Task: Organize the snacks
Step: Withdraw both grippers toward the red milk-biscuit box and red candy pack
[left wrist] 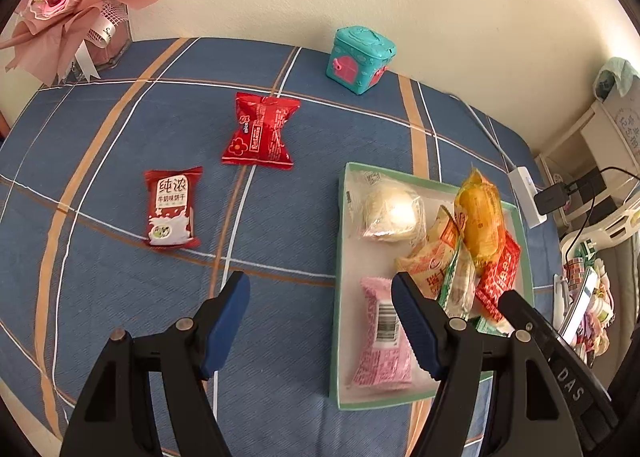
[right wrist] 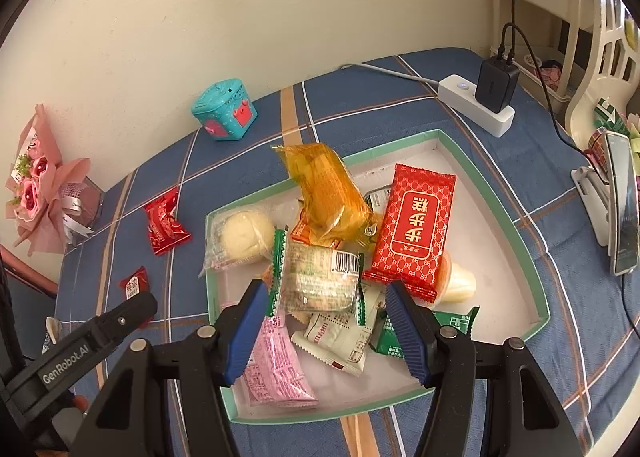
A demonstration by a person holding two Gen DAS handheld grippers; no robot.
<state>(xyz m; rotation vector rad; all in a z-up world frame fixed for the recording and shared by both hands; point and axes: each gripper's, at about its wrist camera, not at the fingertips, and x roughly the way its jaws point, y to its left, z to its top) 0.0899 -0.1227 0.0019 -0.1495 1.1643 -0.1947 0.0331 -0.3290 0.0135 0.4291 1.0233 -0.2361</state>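
A: Left gripper (left wrist: 320, 321) — jaw state?

B: Jaws apart, nothing between the blue pads. It hangs over the blue plaid cloth (left wrist: 120, 297), just left of the green-rimmed tray (left wrist: 343, 193).

A: Right gripper (right wrist: 326, 331)?

B: Jaws apart as well, gripping nothing. It hangs over the near end of the tray, with packets showing in the gap below. Whether the pads touch any of them I cannot tell.

A: Contents under the right gripper?

B: Pink packet (right wrist: 276, 369) at the near left corner, a green-edged clear packet (right wrist: 318, 277) lying on the heap, a white packet (right wrist: 340, 341) and a dark green packet (right wrist: 390, 337) below it. Farther in: large red packet (right wrist: 414, 229), orange-wrapped cake (right wrist: 326, 193) propped on top, pale round bun in clear wrap (right wrist: 242, 237) at the left wall.

A: Snacks outside the tray?

B: Two, both on the cloth left of the tray. Red biscuit packet with a white base (left wrist: 172, 209) lies flat, well apart from the tray. Red pillow packet (left wrist: 262, 131) lies farther back, near the teal toy box (left wrist: 362, 57).

A: Periphery?

B: Pink bouquet (left wrist: 68, 1) at the far left corner against the wall. White power strip (right wrist: 476, 105) with a black charger (right wrist: 496, 83) beyond the tray's far right corner.
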